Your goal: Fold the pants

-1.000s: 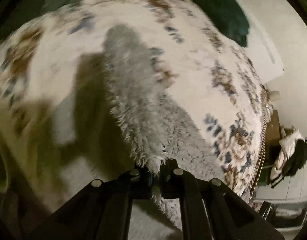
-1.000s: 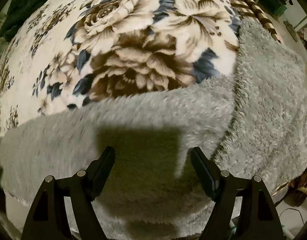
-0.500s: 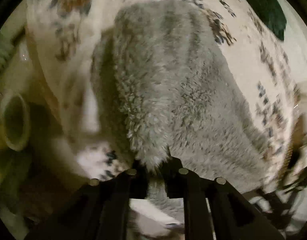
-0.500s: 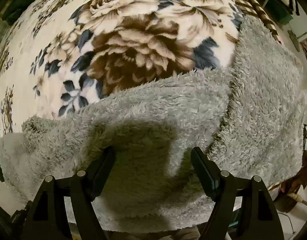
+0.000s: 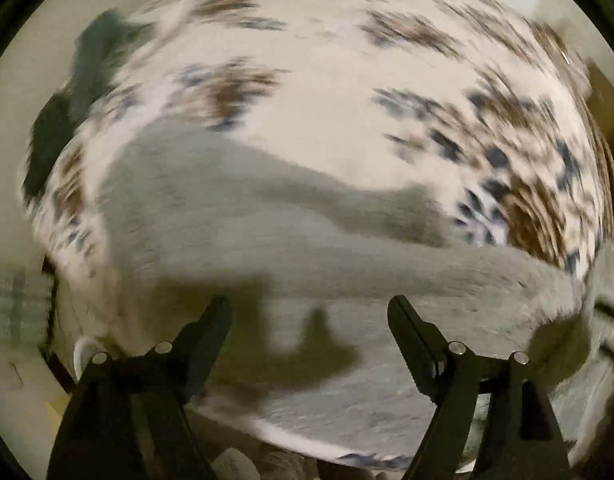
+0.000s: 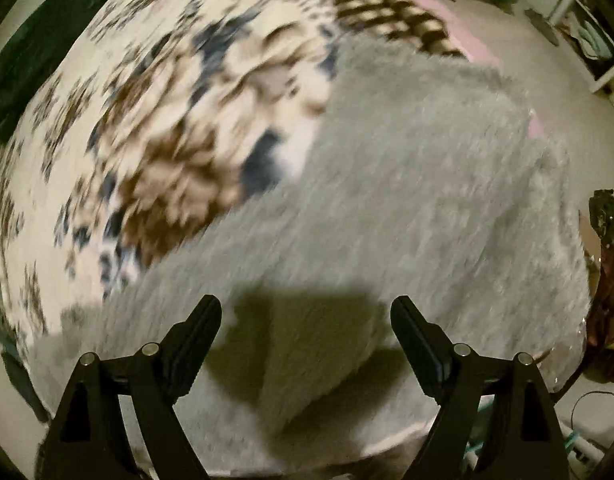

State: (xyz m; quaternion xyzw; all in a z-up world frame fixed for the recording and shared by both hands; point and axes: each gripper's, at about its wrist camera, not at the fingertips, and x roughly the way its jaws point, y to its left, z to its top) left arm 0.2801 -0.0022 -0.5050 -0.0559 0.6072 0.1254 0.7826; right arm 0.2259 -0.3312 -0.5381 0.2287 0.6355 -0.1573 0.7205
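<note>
Lying flat on the floral blanket (image 6: 155, 128), the grey fleece pants (image 6: 427, 200) are seen just beyond and beneath both sets of fingers, with one layer apparently laid over another. At least one fold is judged done; further folds and smoothing are probably left. Nothing is gripped: the left gripper (image 5: 309, 344) and the right gripper (image 6: 307, 344) are both opening, with only fabric below the gap, untouched. No containers are made out; motion blur hides finer detail.

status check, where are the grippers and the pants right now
Left gripper opening, nothing between fingers. Right gripper opening, empty. Grey fleece pants flat on floral blanket. Nothing in the way.
</note>
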